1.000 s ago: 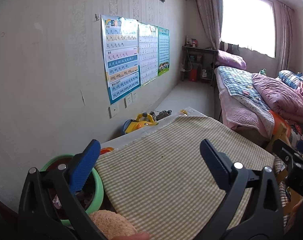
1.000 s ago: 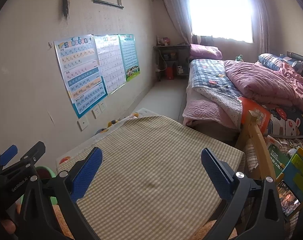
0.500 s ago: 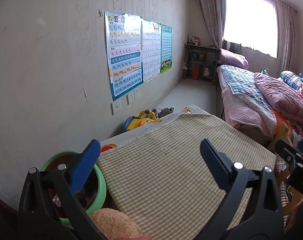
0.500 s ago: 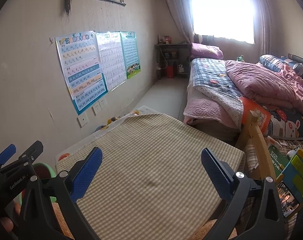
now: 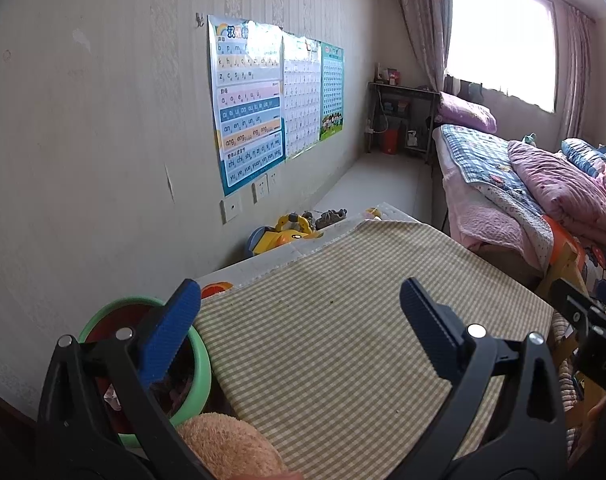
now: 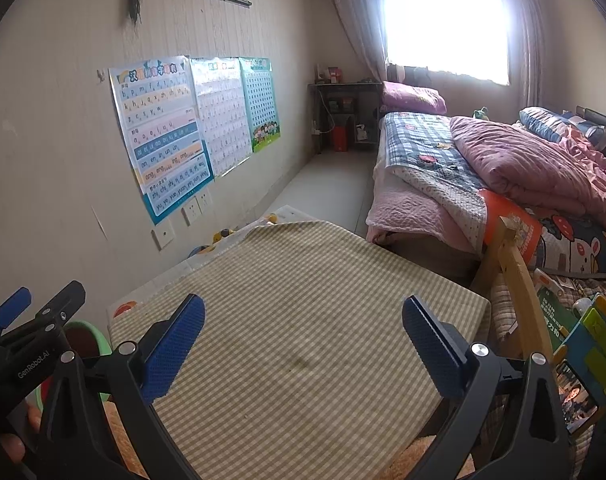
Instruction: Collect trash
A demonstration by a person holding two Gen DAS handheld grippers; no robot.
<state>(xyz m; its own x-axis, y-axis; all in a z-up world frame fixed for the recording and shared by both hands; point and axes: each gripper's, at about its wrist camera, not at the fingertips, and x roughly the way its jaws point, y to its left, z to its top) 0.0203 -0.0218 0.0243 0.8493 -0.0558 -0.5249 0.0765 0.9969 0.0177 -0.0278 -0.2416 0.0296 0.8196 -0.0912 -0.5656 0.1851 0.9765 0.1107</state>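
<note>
I held my left tongs (image 5: 299, 336) and my right tongs (image 6: 303, 344) side by side, both spread apart and gripping nothing, above the green-and-cream checked cloth tabletop (image 5: 343, 320). At near left stood the round green-rimmed trash bin (image 5: 201, 364), scraps inside. I saw no loose trash on the cloth, so I judged I was searching; next I must spot a piece.

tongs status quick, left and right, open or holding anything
Left tongs: open, nothing between the pads, above the checked cloth.
Right tongs: open, empty too.
</note>
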